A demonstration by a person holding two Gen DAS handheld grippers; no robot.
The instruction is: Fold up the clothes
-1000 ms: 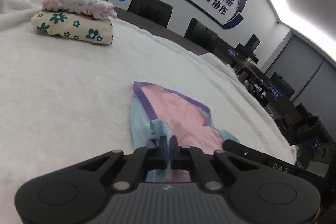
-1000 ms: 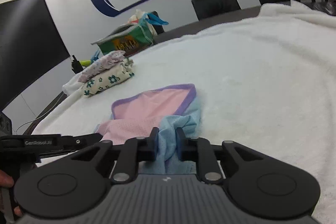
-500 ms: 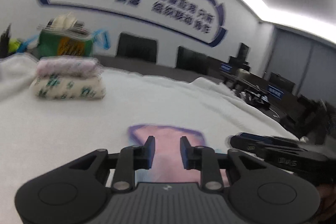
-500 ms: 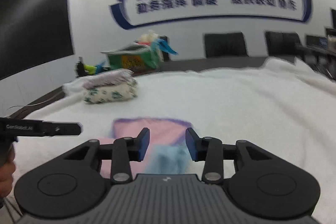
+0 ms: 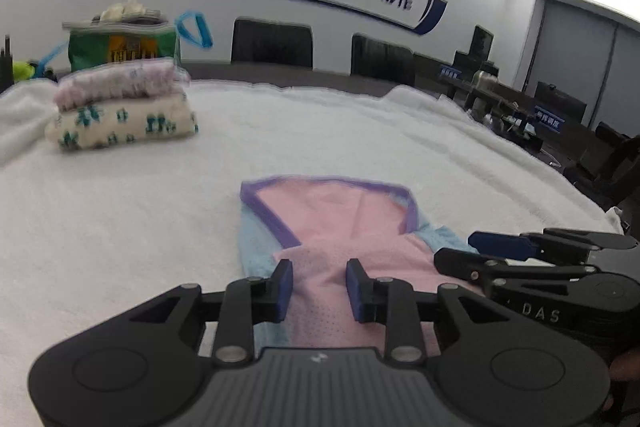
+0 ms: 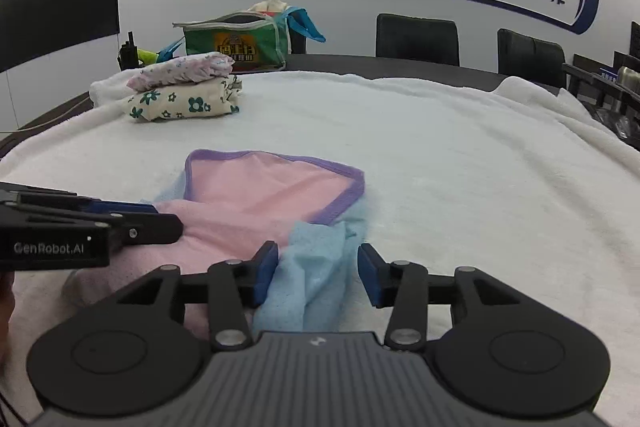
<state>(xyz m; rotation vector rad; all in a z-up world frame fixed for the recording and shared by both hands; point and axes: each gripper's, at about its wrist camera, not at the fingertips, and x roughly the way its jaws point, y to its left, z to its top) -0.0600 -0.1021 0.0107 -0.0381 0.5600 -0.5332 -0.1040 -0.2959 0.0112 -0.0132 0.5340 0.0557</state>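
Left gripper (image 5: 319, 285): a second ago you had it pinched shut on the blue edge of the garment; now its jaws stand apart with nothing between them, and pink mesh shows through the gap at lower centre of the left wrist view.
Right gripper (image 6: 318, 273): you had it clamped on the bunched blue cloth; now its jaws are spread wide, wider than half a second ago.
Garment (image 6: 256, 195): freed from both grips, it lies folded on the white cover, its purple-trimmed pink panel facing up at mid-frame.
Blue fold (image 6: 310, 267): it sits loose between your right fingers, near the left pad (image 6: 266, 267).
View: both cameras have levelled out from their earlier tilt.
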